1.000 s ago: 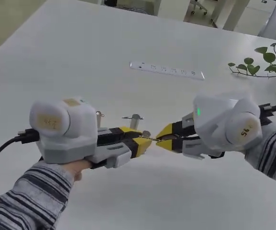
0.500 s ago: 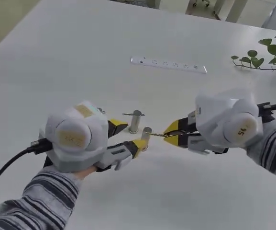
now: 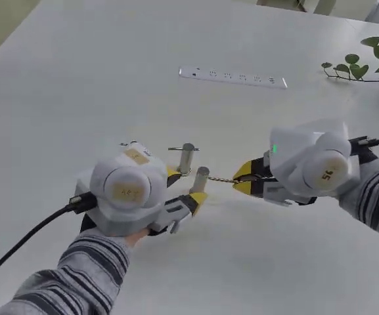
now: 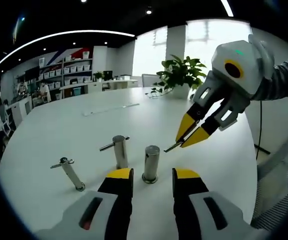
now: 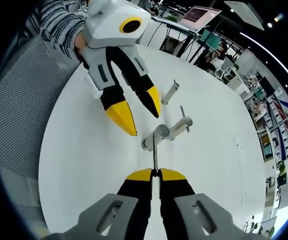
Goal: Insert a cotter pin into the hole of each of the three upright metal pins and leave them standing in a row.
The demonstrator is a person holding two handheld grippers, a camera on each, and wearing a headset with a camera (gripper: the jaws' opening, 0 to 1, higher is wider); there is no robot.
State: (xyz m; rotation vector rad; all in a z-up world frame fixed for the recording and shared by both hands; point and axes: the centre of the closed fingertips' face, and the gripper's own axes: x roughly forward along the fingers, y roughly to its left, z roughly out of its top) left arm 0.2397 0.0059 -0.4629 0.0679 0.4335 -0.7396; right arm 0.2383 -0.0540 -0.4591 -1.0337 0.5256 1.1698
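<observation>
The right tongs (image 3: 241, 180) sit just right of centre in the head view, pinched tight on a cotter pin (image 3: 221, 179) that points toward the left of the frame. Its free end reaches the top of the nearest metal pin (image 3: 201, 178), which stands upright on the white bench (image 3: 77, 79). Whether the end has entered the hole cannot be told. In the right gripper view the cotter pin (image 5: 154, 150) runs straight up from the closed jaws to that metal pin (image 5: 159, 132).

The left tongs (image 3: 186, 185), lower left of centre, are spread wide and hold nothing. In the left gripper view the nearest metal pin (image 4: 151, 162) stands just beyond the gap between the two yellow tips, apart from both.

A second metal pin (image 3: 186, 157) stands just above the nearest one in the head view, with a thin pin crosswise through its top. A third metal pin (image 4: 71, 172), at the lower left of the left gripper view, also carries one and leans in that view.

A power strip (image 3: 232, 77) lies at upper centre, and a plant (image 3: 363, 65) is at the upper right.
</observation>
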